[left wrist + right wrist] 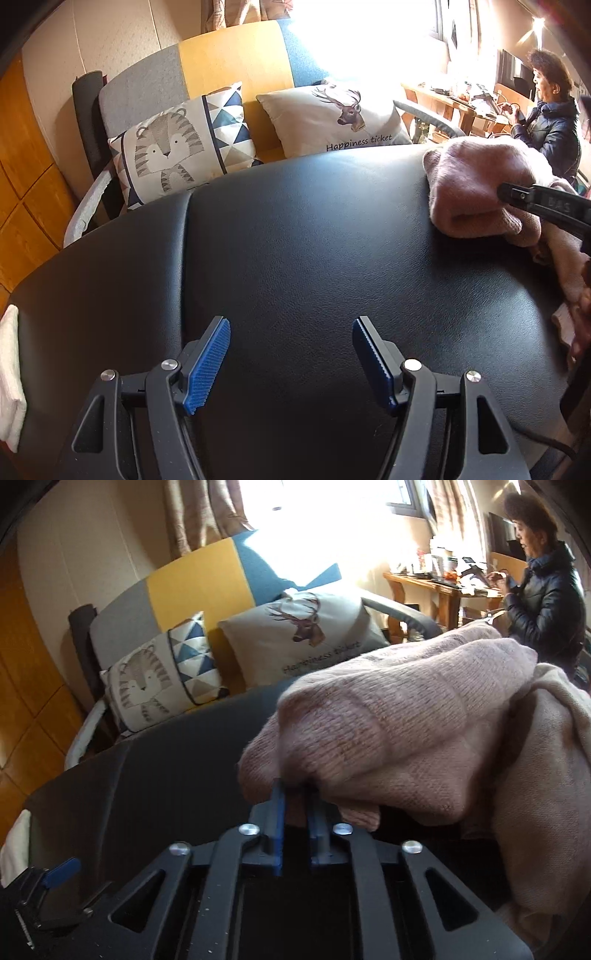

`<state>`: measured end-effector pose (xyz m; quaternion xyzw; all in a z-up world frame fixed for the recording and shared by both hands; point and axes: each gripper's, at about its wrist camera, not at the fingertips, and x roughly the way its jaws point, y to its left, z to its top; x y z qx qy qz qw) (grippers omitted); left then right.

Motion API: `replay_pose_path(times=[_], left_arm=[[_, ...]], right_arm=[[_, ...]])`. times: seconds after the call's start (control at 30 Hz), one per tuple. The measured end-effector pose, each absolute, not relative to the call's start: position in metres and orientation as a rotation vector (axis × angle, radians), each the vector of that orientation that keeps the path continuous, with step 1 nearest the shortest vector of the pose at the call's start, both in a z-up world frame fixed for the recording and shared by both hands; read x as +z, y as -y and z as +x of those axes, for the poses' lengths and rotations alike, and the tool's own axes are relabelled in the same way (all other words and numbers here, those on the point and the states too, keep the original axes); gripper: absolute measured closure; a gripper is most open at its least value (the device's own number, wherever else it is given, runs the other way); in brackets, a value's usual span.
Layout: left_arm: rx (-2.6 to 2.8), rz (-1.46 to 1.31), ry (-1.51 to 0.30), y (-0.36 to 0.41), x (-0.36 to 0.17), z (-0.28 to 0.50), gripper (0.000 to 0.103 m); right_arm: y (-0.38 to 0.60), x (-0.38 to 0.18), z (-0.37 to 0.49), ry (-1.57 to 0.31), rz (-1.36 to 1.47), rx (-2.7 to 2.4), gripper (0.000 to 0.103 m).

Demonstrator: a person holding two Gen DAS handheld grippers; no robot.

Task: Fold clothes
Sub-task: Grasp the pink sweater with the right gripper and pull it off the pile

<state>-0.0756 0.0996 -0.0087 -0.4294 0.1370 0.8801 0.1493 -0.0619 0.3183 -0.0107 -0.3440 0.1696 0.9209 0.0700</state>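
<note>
My right gripper [295, 805] is clamped on a fold of the pink sweater [388, 716], which sits bunched at two o'clock on the black table [295, 240]. My left gripper [291, 354] hangs spread wide with nothing between its pads, over bare tabletop. The sweater is a rumpled heap, not a flat fold; by my reading, the spreading and folding are left to do.

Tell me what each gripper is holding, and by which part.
The right gripper is shut on the pink knit sweater, pinching a bunched fold at its near left edge. The left gripper is open over the black surface, holding nothing.
</note>
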Motion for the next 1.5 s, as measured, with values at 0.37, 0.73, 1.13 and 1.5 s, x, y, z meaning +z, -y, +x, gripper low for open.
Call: replay_pose_path(times=[0.37, 0.73, 1.13, 1.5], left_arm=[[2.545, -1.267, -0.426, -0.075, -0.018, -0.073, 0.033], [2.557, -1.294, -0.362, -0.058, -0.015, -0.074, 0.033], [2.575, -1.318, -0.388, -0.048, -0.024, -0.081, 0.033], [2.641, -1.287, -0.348, -0.025, -0.019, -0.083, 0.033]], right_arm=[[-0.263, -0.015, -0.023, -0.461, -1.077, 2.833, 0.094], [-0.370, -0.036, -0.056, -0.519, -1.009, 2.495, 0.013], [-0.359, -0.065, -0.101, -0.443, -1.151, 2.566, 0.081], [-0.233, -0.014, -0.055, -0.595, -1.125, 2.976, 0.082]])
